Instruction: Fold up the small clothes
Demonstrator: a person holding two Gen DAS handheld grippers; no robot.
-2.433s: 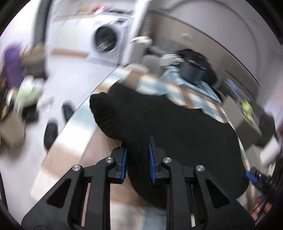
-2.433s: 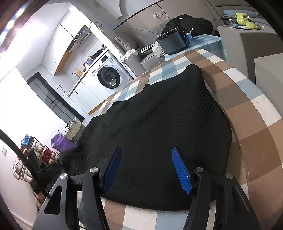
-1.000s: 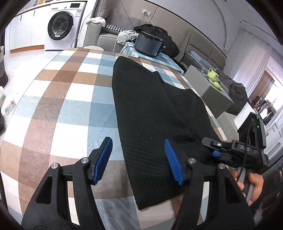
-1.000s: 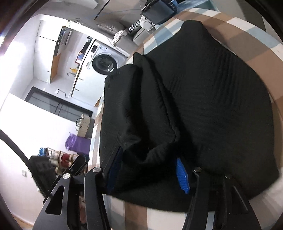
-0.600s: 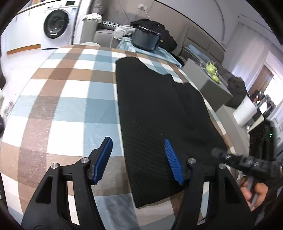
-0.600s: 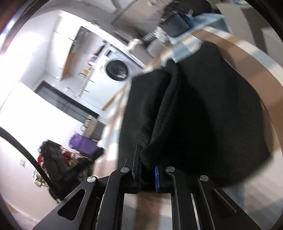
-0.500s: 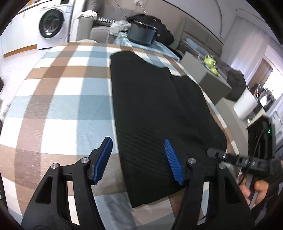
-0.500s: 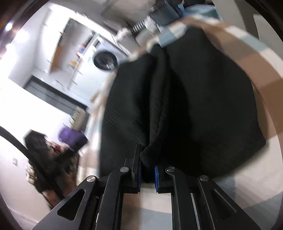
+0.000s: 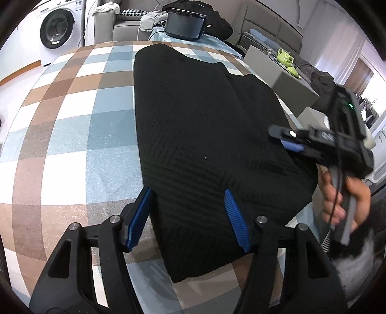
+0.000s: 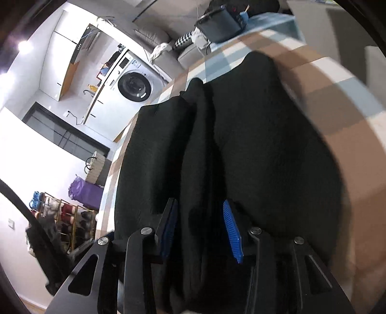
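A black knitted garment (image 9: 205, 135) lies lengthwise on the checked tablecloth (image 9: 72, 125), its left part folded over the middle. My left gripper (image 9: 188, 212) is open, its blue pads on either side of the garment's near left edge. My right gripper (image 10: 200, 227) is open over a raised fold of the same garment (image 10: 265, 145); it also shows in the left wrist view (image 9: 296, 142), held in a hand above the garment's right edge.
A washing machine (image 9: 58, 31) stands beyond the table's far left. A dark box (image 9: 184, 23) sits on a far table. A grey block with green objects (image 9: 284, 60) is to the right. A shoe rack (image 10: 65, 222) stands on the floor.
My right gripper was shut on a fold of the garment and has opened, letting it go. My left gripper stayed open and moved closer over the garment's near edge.
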